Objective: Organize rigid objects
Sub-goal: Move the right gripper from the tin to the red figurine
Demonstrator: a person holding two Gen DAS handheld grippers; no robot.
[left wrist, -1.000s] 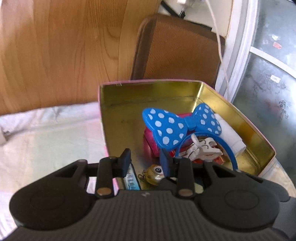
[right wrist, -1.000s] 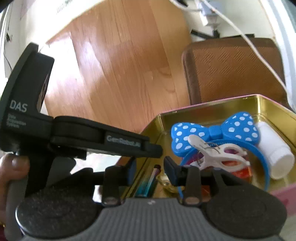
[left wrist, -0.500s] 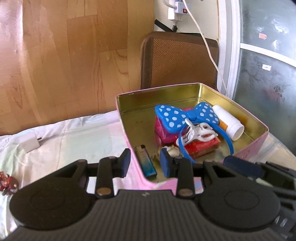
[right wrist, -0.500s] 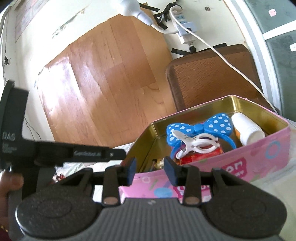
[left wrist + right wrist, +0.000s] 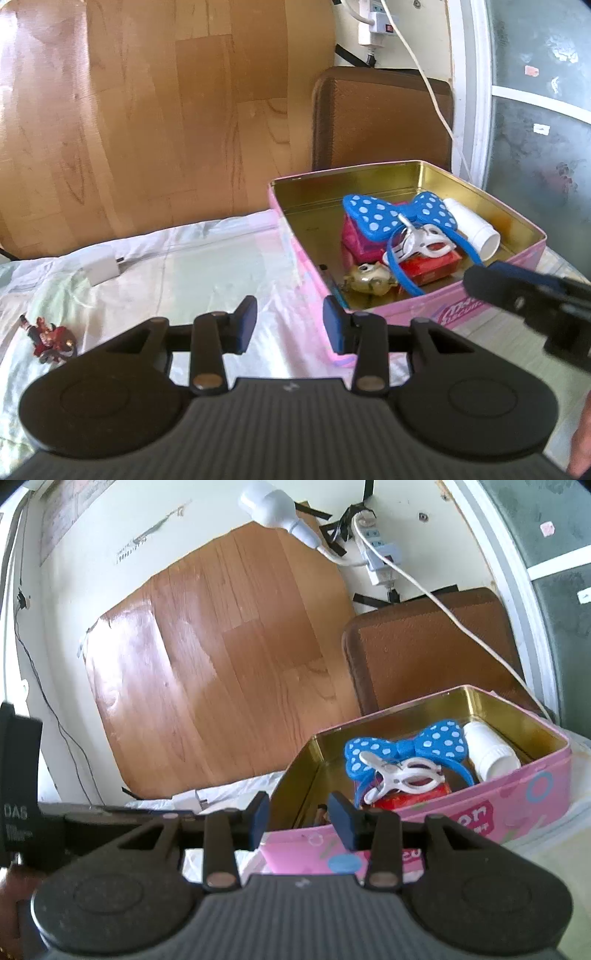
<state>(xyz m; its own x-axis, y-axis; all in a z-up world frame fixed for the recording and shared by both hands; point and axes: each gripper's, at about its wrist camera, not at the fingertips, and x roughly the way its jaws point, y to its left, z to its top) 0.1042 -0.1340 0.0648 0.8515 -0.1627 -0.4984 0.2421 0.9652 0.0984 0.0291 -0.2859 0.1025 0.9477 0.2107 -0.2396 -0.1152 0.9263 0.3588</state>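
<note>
Both grippers, left gripper (image 5: pixel 289 324) and right gripper (image 5: pixel 298 818), have withdrawn from the pink tin (image 5: pixel 424 306), jaws open and empty; next pickup, seemingly the red figurine (image 5: pixel 50 338), needs the left one.

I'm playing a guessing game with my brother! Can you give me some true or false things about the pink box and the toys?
1. The blue polka-dot bow headband lies inside the pink tin box. True.
2. The small red toy figure is in the box. False: it lies on the white cloth, outside.
3. The left tool holds a toy. False: it is open and empty.
4. A white plastic clothespin rests on the headband. True.
</note>
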